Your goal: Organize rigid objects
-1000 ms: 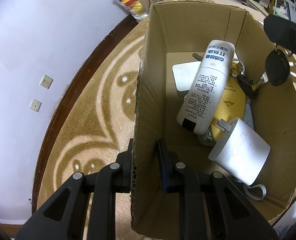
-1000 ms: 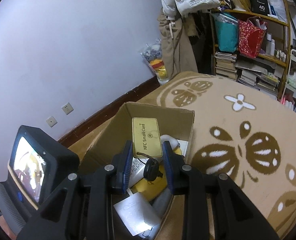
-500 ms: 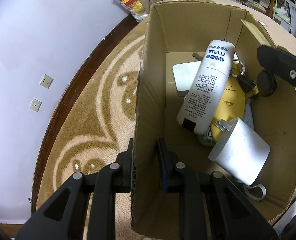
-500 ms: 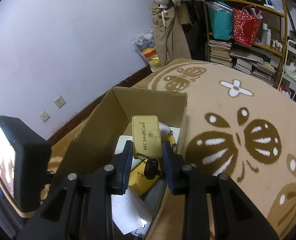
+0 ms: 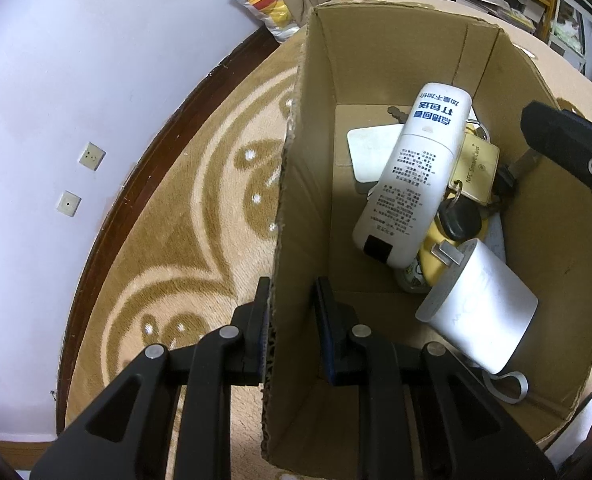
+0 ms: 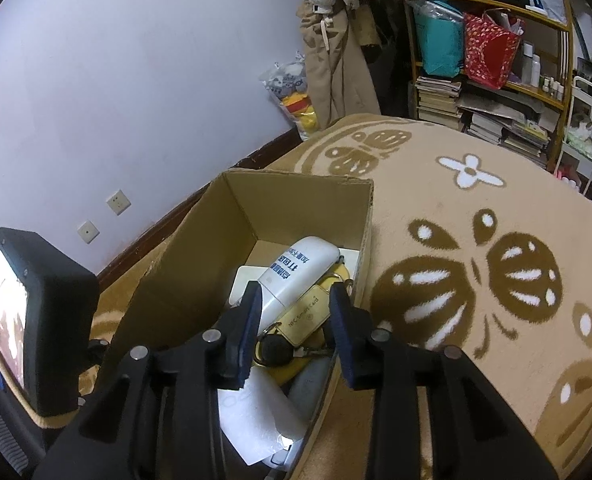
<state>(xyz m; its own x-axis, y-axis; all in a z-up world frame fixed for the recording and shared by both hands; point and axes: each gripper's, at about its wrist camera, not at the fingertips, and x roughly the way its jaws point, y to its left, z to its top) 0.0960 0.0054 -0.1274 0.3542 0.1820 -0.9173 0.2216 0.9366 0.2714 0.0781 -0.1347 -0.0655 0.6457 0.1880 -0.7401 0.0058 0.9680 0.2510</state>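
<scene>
Our left gripper (image 5: 292, 328) has its fingers closed on the near left wall of the cardboard box (image 5: 296, 200), one finger outside, one inside. The box sits on a tan patterned blanket (image 6: 475, 280). Our right gripper (image 6: 296, 328) hangs over the box's right side with its fingers spread apart and nothing between them. The gold NFC card (image 5: 475, 172) with its black key fob (image 5: 459, 220) lies inside the box, resting against a white bottle (image 5: 411, 176) that lies slanted across the contents. A yellow object (image 5: 435, 252) lies beneath them, and a white mug (image 5: 479, 312) lies tipped on its side nearer to us.
</scene>
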